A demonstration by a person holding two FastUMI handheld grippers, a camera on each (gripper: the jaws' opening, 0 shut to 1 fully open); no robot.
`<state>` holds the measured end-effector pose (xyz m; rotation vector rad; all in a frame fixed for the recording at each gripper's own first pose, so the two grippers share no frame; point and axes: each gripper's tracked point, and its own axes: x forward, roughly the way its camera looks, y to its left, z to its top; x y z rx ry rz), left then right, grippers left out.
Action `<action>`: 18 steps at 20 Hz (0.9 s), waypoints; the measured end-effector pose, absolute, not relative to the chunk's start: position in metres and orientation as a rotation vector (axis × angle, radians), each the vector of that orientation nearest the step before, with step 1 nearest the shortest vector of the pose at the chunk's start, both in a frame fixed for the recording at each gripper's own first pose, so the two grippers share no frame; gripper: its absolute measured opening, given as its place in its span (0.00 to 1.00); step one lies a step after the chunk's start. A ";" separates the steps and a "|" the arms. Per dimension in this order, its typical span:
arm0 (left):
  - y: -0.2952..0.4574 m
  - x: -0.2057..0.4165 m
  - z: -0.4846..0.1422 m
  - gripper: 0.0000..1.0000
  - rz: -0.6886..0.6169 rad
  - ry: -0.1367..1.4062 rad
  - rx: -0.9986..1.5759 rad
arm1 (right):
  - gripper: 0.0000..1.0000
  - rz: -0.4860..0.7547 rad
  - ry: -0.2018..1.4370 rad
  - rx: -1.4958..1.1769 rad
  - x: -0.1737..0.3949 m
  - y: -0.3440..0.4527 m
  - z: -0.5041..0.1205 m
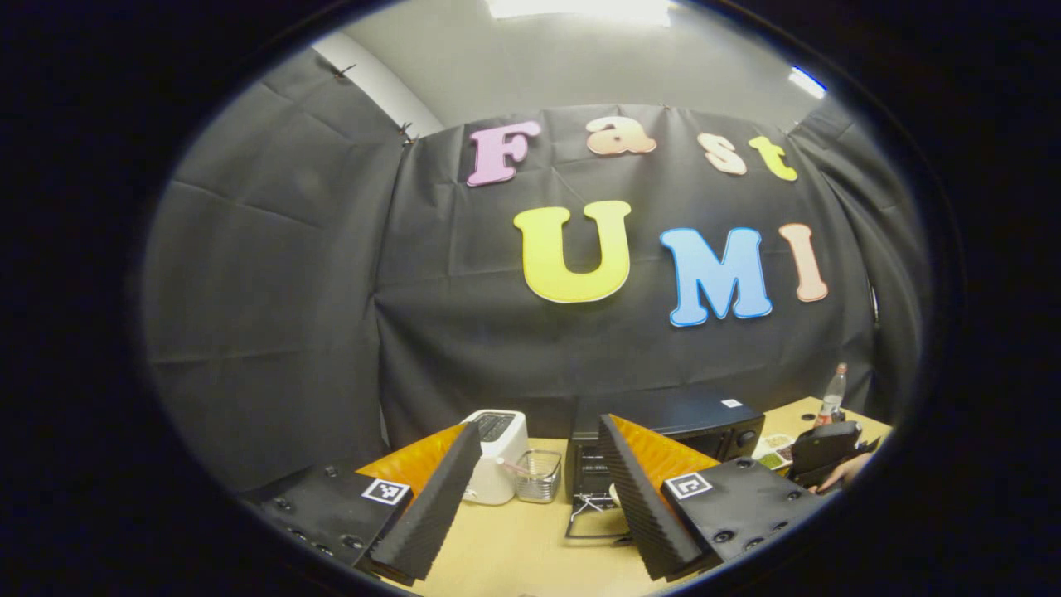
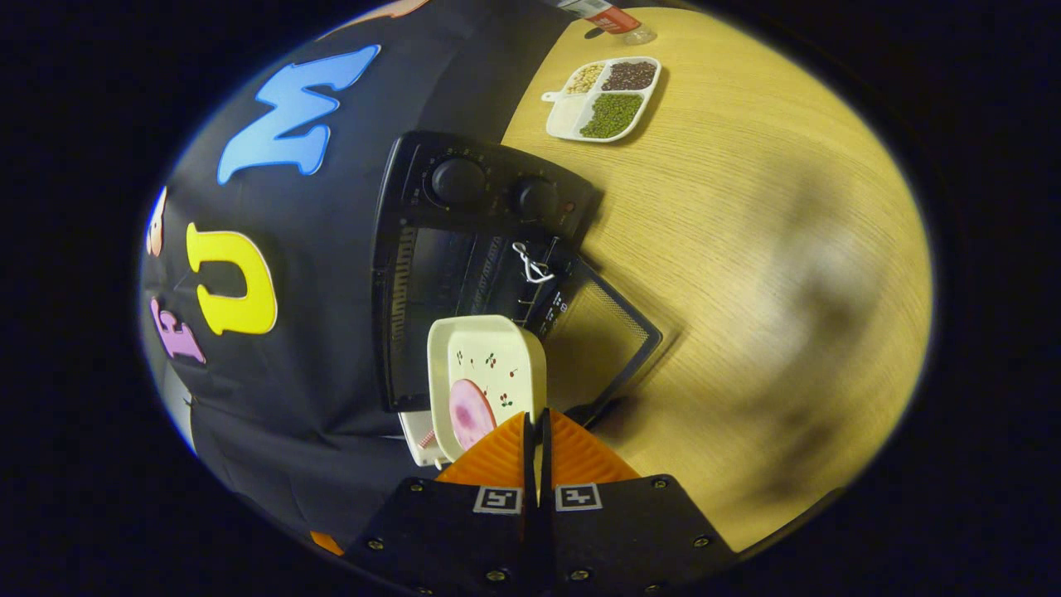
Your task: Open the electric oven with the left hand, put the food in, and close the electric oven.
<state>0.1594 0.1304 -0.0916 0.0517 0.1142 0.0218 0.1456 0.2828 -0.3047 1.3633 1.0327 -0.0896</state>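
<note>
1. In the right gripper view, we are seeing the right hand-held gripper (image 2: 535, 419) with its fingers pressed almost together, pinching the near rim of a cream plate (image 2: 489, 377).
2. The plate is carrying a pink slice of food (image 2: 471, 412) and is hanging just in front of the electric oven (image 2: 464, 249), beside the open cavity.
3. The oven door (image 2: 609, 336) is lying dropped open over the wooden surface (image 2: 746, 249), and a wire rack handle (image 2: 530, 264) is showing at the cavity.
4. A divided tray of beans (image 2: 605, 98) is sitting well behind the oven.
5. In the left gripper view, we are holding the left hand-held gripper (image 1: 530, 485) wide open and empty, raised above the surface.
6. Beyond it, a white toaster (image 1: 497, 456) and a small clear container (image 1: 537, 477) are standing left of the oven, and a bottle (image 1: 833, 396) is standing far right.
</note>
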 end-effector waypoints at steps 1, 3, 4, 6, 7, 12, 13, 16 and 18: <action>0.131 0.163 -0.094 1.00 0.016 0.121 0.051 | 0.01 -0.112 1.018 1.382 0.153 0.287 -0.307; 0.133 0.168 -0.098 1.00 0.002 0.131 0.056 | 0.00 -0.160 0.990 1.418 0.168 0.293 -0.311; 0.134 0.171 -0.098 1.00 -0.005 0.132 0.061 | 0.01 -0.182 0.972 1.432 0.176 0.295 -0.313; 0.135 0.176 -0.101 1.00 -0.021 0.139 0.066 | 0.01 -0.222 0.936 1.451 0.192 0.298 -0.318; 0.137 0.177 -0.102 1.00 -0.025 0.142 0.067 | 0.00 -0.245 0.915 1.455 0.199 0.297 -0.320; 0.150 0.181 -0.119 1.00 -0.003 0.186 0.058 | 0.02 -0.339 0.849 1.517 0.231 0.303 -0.334; 0.153 0.180 -0.121 0.99 0.005 0.191 0.063 | 0.01 -0.354 0.843 1.519 0.236 0.304 -0.338; 0.159 0.176 -0.125 0.98 0.024 0.203 0.067 | 0.01 -0.369 0.826 1.531 0.252 0.305 -0.344; 0.162 0.176 -0.129 0.97 0.036 0.222 0.074 | 0.01 -0.394 0.803 1.527 0.261 0.301 -0.347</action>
